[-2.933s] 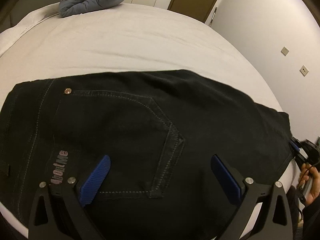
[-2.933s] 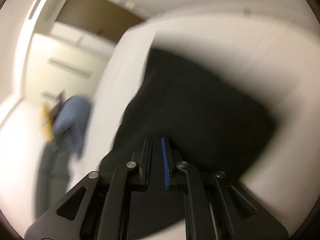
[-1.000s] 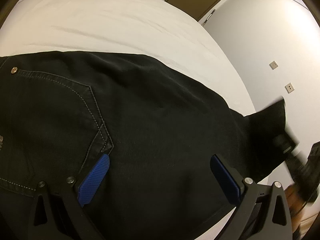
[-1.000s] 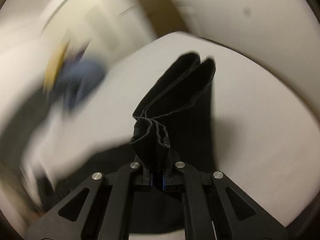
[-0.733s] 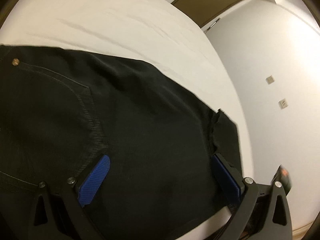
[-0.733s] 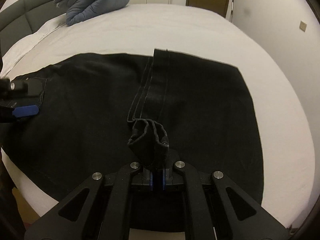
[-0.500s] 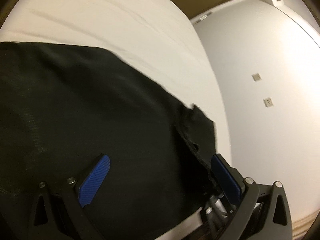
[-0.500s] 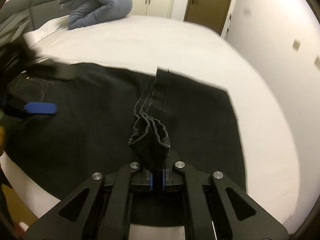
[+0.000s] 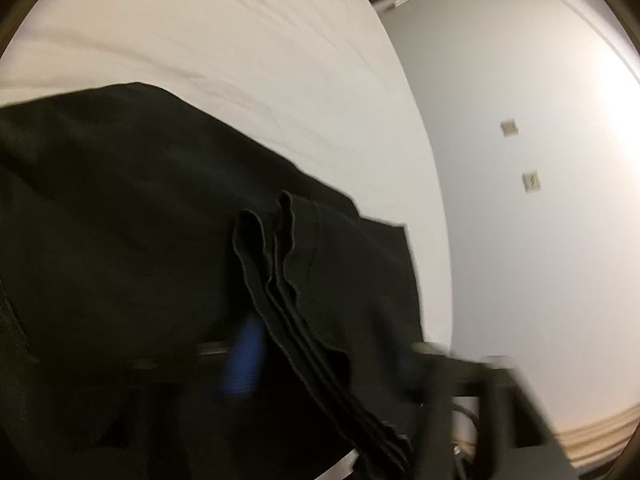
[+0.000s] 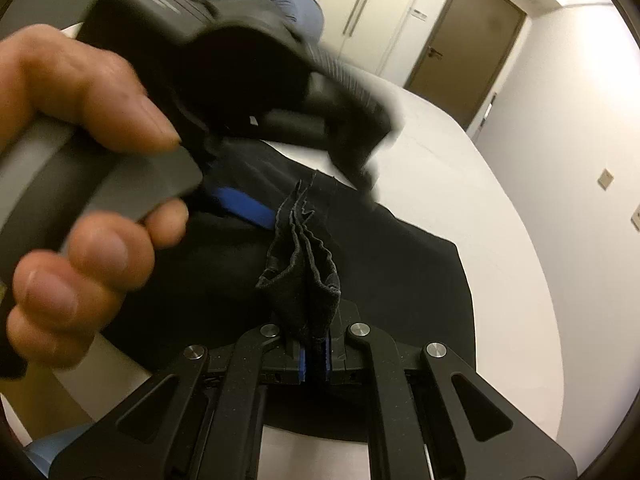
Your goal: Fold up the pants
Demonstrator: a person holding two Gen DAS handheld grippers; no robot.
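Since a moment ago, our left gripper (image 10: 256, 208) has swung across toward the right one, and the leg hems carried by the right gripper now sit on top of the pants (image 9: 120, 240) instead of out at the far end of the bed (image 9: 240, 60). That means the lengthwise fold is nearly laid over.

On the left, our left hand (image 10: 76, 184) fills the right wrist view, wrapped round the grey handle. One blue pad of the left gripper shows just beside the bunched hems; the left wrist view is smeared, so we cannot tell whether its jaws are apart or together.

In the middle, the hems (image 9: 280, 280) lie as a stacked ridge across the black cloth, which rests flat on the white bed.

On the right, our right gripper (image 10: 314, 356) has its jaws clamped on the gathered hem edges, which stand up crumpled above them.

We judge the next need is to line up the hems with the waist end before letting go, or the fold may land crooked.
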